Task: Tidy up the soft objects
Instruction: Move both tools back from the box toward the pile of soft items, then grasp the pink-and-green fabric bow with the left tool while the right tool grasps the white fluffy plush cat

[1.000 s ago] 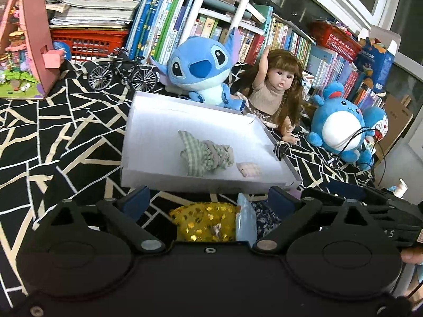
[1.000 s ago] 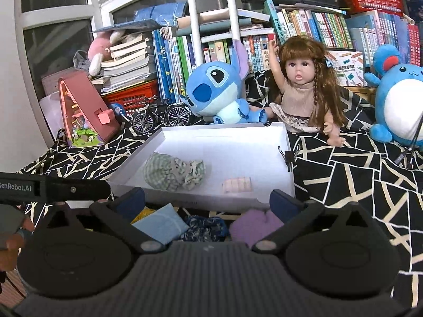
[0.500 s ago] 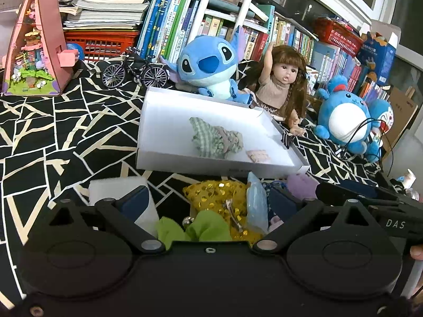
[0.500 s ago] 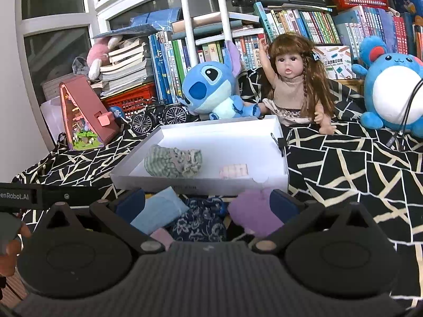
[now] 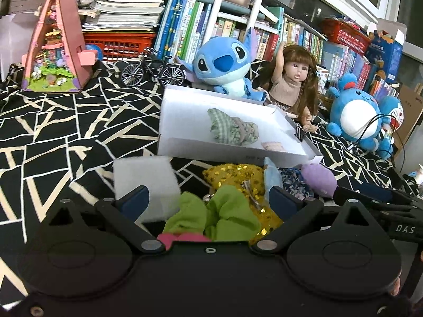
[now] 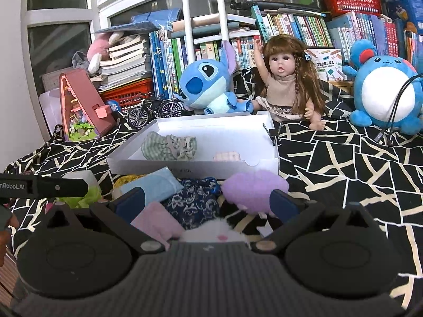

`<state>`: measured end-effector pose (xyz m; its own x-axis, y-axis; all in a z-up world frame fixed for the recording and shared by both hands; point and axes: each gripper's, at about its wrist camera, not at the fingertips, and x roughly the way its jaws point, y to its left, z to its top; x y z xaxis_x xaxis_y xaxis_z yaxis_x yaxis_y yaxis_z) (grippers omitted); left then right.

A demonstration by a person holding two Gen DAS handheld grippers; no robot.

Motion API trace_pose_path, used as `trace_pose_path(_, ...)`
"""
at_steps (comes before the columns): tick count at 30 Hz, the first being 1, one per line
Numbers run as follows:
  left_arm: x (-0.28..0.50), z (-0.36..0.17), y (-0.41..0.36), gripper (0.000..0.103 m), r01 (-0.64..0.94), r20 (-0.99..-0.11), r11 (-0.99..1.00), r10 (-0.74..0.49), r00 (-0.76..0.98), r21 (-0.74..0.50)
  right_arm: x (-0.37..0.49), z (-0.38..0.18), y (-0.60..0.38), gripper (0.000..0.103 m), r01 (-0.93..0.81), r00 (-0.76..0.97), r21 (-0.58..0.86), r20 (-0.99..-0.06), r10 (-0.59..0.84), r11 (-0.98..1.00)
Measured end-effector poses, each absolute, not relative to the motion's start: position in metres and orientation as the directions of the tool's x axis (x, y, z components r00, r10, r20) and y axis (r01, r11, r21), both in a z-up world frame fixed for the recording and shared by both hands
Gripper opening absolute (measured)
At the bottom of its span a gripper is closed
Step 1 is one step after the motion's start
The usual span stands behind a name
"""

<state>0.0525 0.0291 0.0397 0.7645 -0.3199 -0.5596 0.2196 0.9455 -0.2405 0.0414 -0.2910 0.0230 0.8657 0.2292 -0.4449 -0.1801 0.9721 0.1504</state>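
A white box (image 5: 182, 111) (image 6: 185, 165) on the black patterned cloth holds a green checked cloth bundle (image 5: 231, 129) (image 6: 169, 146) and a small pink piece (image 5: 272, 146) (image 6: 227, 156). In front of it lies a pile: white foam block (image 5: 144, 175), green scrunchie (image 5: 211, 216), gold sequin pouch (image 5: 235, 177), light blue cloth (image 6: 150, 187), navy floral cloth (image 6: 195, 202), purple plush (image 6: 253, 191) (image 5: 318, 179), pink cloth (image 6: 156, 223), white furry piece (image 6: 214, 233). My left gripper (image 5: 208, 203) is open above the scrunchie. My right gripper (image 6: 207, 202) is open over the floral cloth.
A Stitch plush (image 5: 224, 66), a doll (image 5: 293, 84) and a blue round plush (image 5: 354, 116) sit behind the box. A toy bicycle (image 5: 152, 71) and a pink toy house (image 5: 56, 47) stand at the left. Bookshelves fill the back. A cable (image 6: 396, 111) hangs by the blue plush.
Both grippers have pulled back from the box, so more of the pile shows: the foam block, green scrunchie, pink cloth and white furry piece came into view. Both stay open.
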Motion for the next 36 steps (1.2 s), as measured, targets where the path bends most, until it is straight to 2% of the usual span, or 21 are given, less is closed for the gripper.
trace_pose_path(8,0.035,0.028,0.041,0.097,0.181,-0.557,0.955,-0.285,0.780,-0.234,0.021,0.016,-0.280,0.103,-0.206,0.880,0.075,-0.421,0.219,0.976)
trace_pose_path(16,0.020,0.017,0.048,0.097,0.150,-0.573,0.960,-0.264,0.776,-0.238,0.012,0.006,-0.271,0.103,-0.227,0.870,0.003,-0.449,0.204,0.974)
trace_pose_path(19,0.015,0.014,0.050,0.093,0.143,-0.573,0.960,-0.259,0.778,-0.240,0.012,0.001,-0.272,0.103,-0.247,0.840,0.019,-0.495,0.224,0.969)
trace_pose_path(24,0.009,0.015,0.054,0.083,0.128,-0.555,0.959,-0.253,0.793,-0.254,0.008,-0.003,-0.275,0.103,-0.249,0.828,0.048,-0.507,0.239,0.967)
trace_pose_path(31,0.012,0.013,0.049,0.082,0.153,-0.561,0.954,-0.277,0.780,-0.258,0.008,-0.008,-0.277,0.102,-0.244,0.816,0.070,-0.525,0.244,0.967)
trace_pose_path(36,0.018,0.009,0.045,0.076,0.150,-0.569,0.945,-0.297,0.767,-0.291,0.006,-0.011,-0.274,0.100,-0.246,0.818,0.055,-0.524,0.238,0.968)
